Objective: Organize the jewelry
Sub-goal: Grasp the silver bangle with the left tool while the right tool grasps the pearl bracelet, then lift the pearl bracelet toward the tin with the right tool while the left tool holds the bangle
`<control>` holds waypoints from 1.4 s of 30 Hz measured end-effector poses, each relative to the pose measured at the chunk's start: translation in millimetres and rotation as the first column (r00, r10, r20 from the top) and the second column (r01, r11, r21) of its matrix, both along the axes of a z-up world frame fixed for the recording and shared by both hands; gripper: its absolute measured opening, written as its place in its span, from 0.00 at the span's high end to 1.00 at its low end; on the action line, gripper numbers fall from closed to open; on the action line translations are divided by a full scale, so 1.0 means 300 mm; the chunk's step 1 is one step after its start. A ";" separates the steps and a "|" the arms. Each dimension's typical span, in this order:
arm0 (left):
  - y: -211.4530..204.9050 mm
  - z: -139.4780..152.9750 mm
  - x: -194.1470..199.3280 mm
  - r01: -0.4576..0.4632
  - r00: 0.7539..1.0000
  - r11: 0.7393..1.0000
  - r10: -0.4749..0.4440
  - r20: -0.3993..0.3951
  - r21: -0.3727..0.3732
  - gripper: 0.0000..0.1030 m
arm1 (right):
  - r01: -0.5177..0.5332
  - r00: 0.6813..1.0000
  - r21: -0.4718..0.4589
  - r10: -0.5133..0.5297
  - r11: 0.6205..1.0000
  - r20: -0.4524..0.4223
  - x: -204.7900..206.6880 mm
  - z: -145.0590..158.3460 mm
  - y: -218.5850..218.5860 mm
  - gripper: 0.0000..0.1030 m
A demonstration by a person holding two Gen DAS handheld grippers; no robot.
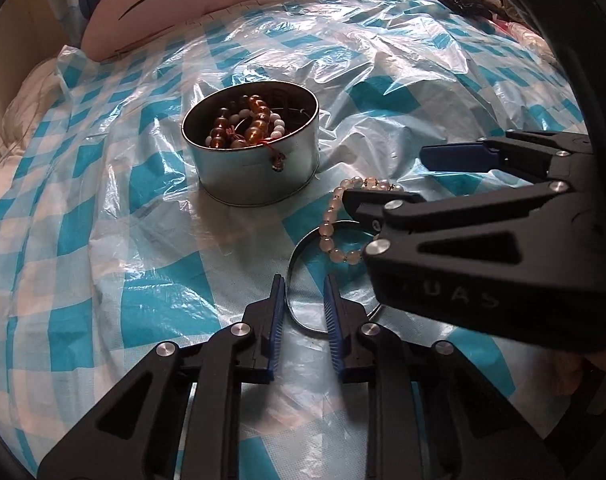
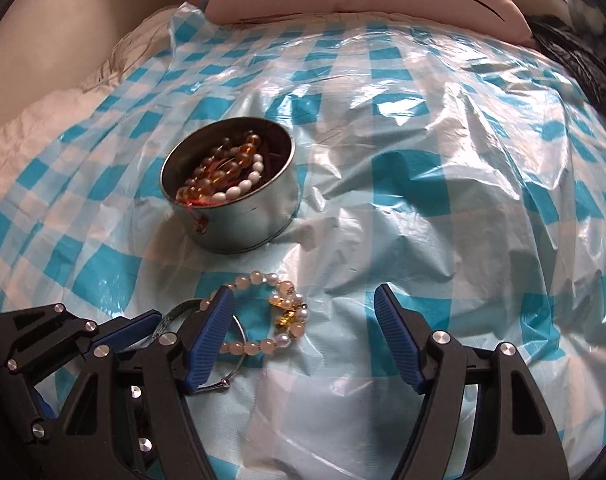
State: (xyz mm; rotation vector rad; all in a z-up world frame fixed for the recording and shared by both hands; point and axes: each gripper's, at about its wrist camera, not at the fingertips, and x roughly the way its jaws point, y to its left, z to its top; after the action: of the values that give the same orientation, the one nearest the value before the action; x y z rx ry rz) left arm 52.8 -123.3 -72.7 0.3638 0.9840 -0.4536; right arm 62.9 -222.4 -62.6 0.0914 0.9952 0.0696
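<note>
Left gripper (image 1: 301, 312) straddles the bangle's (image 1: 293, 280) rim, jaws narrow but not touching it. Right gripper (image 2: 303, 332), jaws wide, sits over the pale bead bracelet (image 2: 263, 312) lying across the bangle. Farther off, the tin (image 1: 259, 176) holds amber beads (image 1: 255, 120)

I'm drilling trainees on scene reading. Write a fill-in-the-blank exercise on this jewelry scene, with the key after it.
1. The amber beads lie inside the round metal ____.
2. The pale bead bracelet lies on the checked plastic sheet, ____ the tin.
3. The left gripper has its fingers on either side of the thin metal ____.
4. The right gripper has jaws that stand wide ____.

Missing words: tin; outside; bangle; open
</note>
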 end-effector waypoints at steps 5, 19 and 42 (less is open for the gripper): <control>0.065 -0.003 0.044 -0.117 0.993 0.993 0.117 -0.025 -0.011 0.83 | 0.000 0.999 -0.026 -0.001 1.000 -0.052 0.009 -0.039 -0.008 0.79; 0.058 -0.004 0.044 -0.076 0.996 0.996 0.073 -0.049 -0.045 0.92 | 0.048 0.996 0.047 -0.044 0.998 -0.074 0.008 -0.043 -0.055 0.89; 0.091 0.054 0.037 -0.093 0.996 0.988 0.094 0.004 -0.124 0.97 | 0.003 0.990 0.654 -0.094 0.757 0.105 -0.051 0.082 -0.221 0.92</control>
State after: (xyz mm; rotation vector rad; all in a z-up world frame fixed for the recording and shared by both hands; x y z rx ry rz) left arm 64.0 -96.0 -56.5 0.2071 0.9541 -0.4254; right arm 47.6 -288.6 -37.9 0.7536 0.7946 0.3751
